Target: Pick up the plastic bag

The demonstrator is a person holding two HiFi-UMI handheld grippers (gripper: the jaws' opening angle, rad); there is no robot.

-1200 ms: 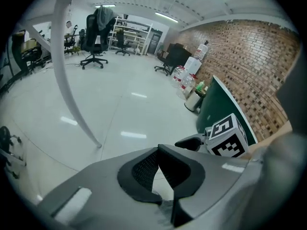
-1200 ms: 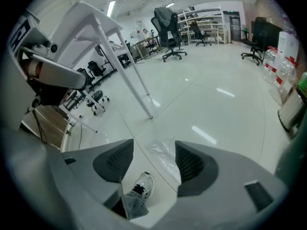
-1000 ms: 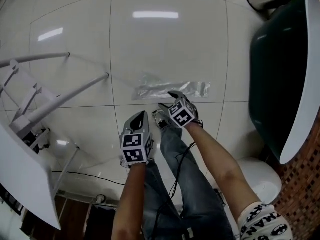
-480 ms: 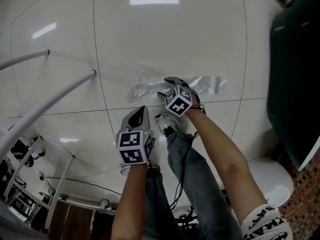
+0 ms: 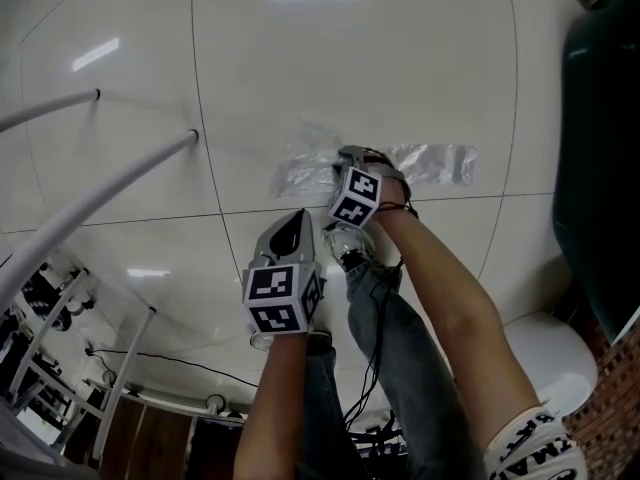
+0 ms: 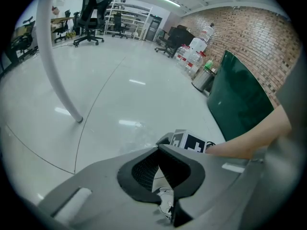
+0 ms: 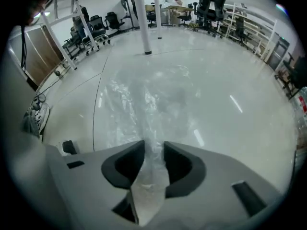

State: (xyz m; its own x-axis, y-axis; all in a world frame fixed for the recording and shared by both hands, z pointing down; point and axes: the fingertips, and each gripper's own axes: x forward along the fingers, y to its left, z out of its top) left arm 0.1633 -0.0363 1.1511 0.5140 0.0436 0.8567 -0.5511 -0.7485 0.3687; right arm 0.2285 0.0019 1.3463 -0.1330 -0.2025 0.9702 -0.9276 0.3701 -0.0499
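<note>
1. Plastic bag (image 5: 430,163) is lying flat on the floor (image 5: 350,58), which is big glossy white tiles with ceiling lights reflecting off them. It's an open room with a brick wall (image 6: 249,28) down one side and office chairs (image 6: 93,8) way at the back.
2. Dark green board (image 5: 600,138) sits on the right, chopped off by the frame edge in the head view.
3. White tube legs (image 5: 110,188) slant in from the left, tops out of frame.
4. Right tool (image 7: 153,150) has just been closing and is clenched on the bag, film bunched between its pads. From the head view it covers the bag's middle.
5. Left tool (image 6: 158,150) is closed up with nothing in it, by the person's shoe (image 5: 345,248), apart from the bag. The film's see-through, so its outline is hard to trace.
</note>
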